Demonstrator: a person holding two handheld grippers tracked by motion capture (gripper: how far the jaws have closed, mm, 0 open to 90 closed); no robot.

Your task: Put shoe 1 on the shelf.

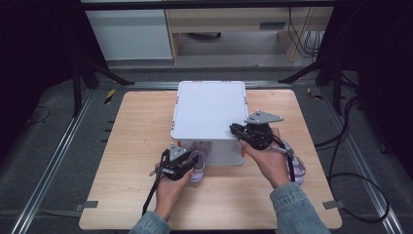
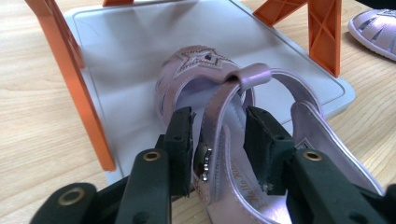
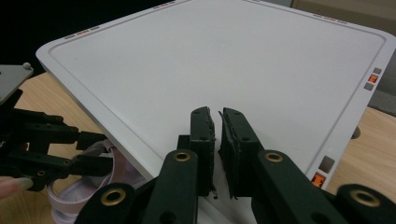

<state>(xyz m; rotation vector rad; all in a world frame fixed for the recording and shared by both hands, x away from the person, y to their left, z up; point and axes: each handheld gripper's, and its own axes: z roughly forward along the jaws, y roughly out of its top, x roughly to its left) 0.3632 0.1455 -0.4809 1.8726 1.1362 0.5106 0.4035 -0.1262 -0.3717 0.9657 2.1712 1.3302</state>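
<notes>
The sandal (image 2: 219, 116) is lying with its toe on the lower shelf (image 2: 126, 51) of the rack and its heel out over the table (image 2: 32, 93), at the rack's near open side; in the high view it is showing as a pale lilac shape (image 1: 199, 163) under the rack's near edge. The left gripper (image 2: 218, 140) is holding it by the back strap (image 2: 219, 107), the jaws standing narrow on either side of the strap beside a small metal buckle (image 2: 203, 158). It is looking light and limp: thin glossy faux-leather straps, a flexible flat sole, a stitched star on the toe; the straps are probably going to fold and swing rather than carry the shoe level, so the strap near the buckle or the heel rim is seeming the firmest hold; the glossy surface may be slipping between the pads.

The rack is having a smooth, stiff white plastic top (image 1: 209, 109) with rounded corners, and ribbed orange legs (image 2: 70, 79). The right gripper (image 3: 216, 126) is hovering over the top's near right corner, jaws almost together and holding nothing. A second sandal (image 1: 297, 163) is lying on the pale wood table to the rack's right, beside the right hand (image 1: 268, 161).
</notes>
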